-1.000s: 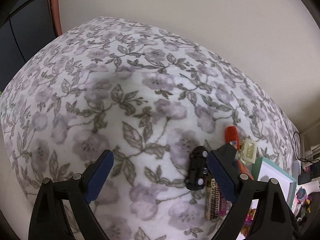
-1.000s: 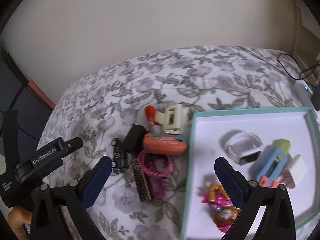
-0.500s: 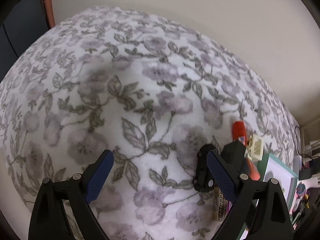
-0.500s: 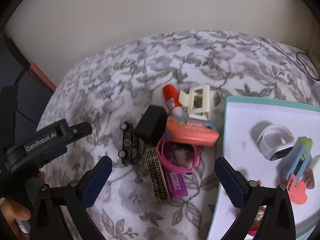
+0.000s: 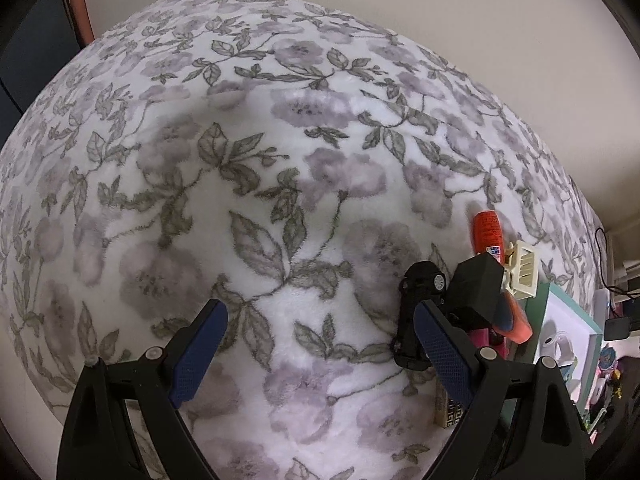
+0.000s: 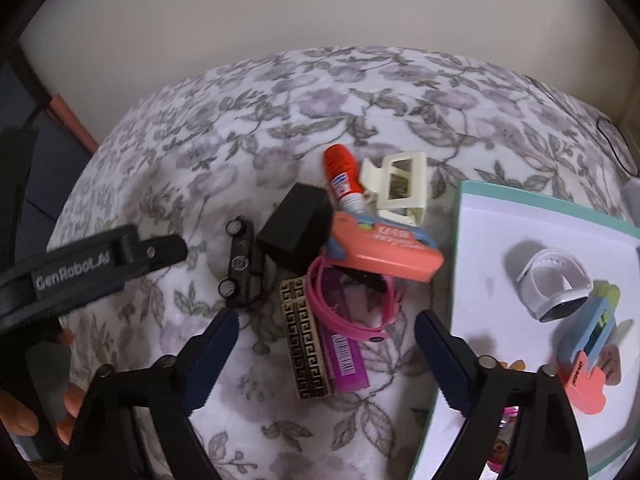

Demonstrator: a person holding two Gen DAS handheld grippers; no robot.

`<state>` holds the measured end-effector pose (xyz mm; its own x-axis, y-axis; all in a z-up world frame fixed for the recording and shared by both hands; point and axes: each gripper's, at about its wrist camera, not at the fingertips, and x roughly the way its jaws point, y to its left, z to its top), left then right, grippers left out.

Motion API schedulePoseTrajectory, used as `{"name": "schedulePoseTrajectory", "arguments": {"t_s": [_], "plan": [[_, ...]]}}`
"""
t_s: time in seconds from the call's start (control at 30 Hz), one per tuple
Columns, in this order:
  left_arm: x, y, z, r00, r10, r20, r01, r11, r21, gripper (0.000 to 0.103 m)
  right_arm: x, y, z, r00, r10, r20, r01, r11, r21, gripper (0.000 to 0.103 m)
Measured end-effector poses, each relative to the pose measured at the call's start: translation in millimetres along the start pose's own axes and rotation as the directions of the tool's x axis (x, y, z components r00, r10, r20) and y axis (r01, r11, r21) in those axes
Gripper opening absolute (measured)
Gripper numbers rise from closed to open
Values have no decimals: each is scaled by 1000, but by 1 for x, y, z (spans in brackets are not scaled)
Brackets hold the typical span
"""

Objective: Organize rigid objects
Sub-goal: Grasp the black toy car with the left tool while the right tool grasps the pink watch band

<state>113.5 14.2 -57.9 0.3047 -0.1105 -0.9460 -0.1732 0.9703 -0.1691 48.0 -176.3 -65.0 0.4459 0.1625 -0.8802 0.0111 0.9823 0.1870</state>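
Surface: floral blanket (image 6: 304,128), white plush with grey-purple flowers and grey leaves, spread over a soft, rounded surface; whether a bed or a table lies under it cannot be told.
Room: plain cream wall (image 6: 280,8) behind the blanket from 10 to 2 o'clock; a dark panel with an orange-red edge strip (image 5: 78,8) at 10 o'clock in the left wrist view; a thin black cable (image 6: 612,140) on the blanket at 2 o'clock.
Pile: rigid objects clustered mid-blanket in the right wrist view, touching or overlapping: a black toy car (image 6: 240,264) at 9 o'clock of the pile, a black box (image 6: 296,226) just beside it, an orange-capped tube (image 6: 342,172) and a cream hair claw (image 6: 400,186) at 12 o'clock, a coral case (image 6: 384,256), a pink band (image 6: 352,304) and a gold-patterned bar (image 6: 306,340) at 6 o'clock.
Tray: teal-rimmed white tray (image 6: 472,264) at 3 o'clock of the pile, holding a white wristband (image 6: 554,280) and a blue clip (image 6: 588,332).
Left hand-held gripper (image 5: 316,354): fingers spread, nothing between them, bare blanket below; the toy car lies just beyond its right fingertip.
Right hand-held gripper (image 6: 326,356): spread but just narrowing; the gold-patterned bar and pink band lie between the fingers, untouched.
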Motion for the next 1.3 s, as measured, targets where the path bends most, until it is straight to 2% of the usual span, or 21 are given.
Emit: {"name": "schedulePoseTrajectory", "arguments": {"t_s": [0.13,0.3,0.43,0.6,0.7,0.73,0.83,1.0,1.1,1.13,1.17,1.3], "plan": [[3,-6,0,999,-37,-17,37,999,-2,94,-1,-7,6,1000,21,10,-22,999,30,82],[8,-16,-2,997,-72,-28,73,997,13,94,4,-11,10,998,57,5,-57,997,51,79],[15,-25,-2,995,-94,-39,95,995,35,94,13,-10,11,999,52,-15,-51,998,38,74],[25,-33,-4,991,-117,-63,120,991,53,91,22,-10,13,999,29,-23,-28,999,33,74],[33,-38,-6,989,-121,-82,126,990,64,80,25,-12,16,1000,14,-22,-13,999,34,74],[36,-40,-6,988,-123,-92,130,989,68,78,26,-13,16,1000,5,-23,-4,999,35,74],[43,-45,-8,989,-107,-102,116,990,80,76,34,-19,16,999,4,-46,-2,999,52,65],[43,-48,-8,991,-100,-93,109,989,101,65,36,-16,16,999,-3,-43,5,999,39,64],[43,-50,-8,992,-86,-89,96,988,119,50,37,-16,16,999,-1,-45,3,999,42,63],[43,-52,-8,992,-92,-92,103,987,125,40,37,-16,16,999,-1,-46,3,999,42,63],[44,-54,-8,991,-97,-95,109,986,128,36,37,-15,16,999,-2,-47,4,999,42,63],[41,-53,-11,991,-94,-93,106,985,139,35,31,-18,14,999,5,-48,-2,999,51,63]]}}
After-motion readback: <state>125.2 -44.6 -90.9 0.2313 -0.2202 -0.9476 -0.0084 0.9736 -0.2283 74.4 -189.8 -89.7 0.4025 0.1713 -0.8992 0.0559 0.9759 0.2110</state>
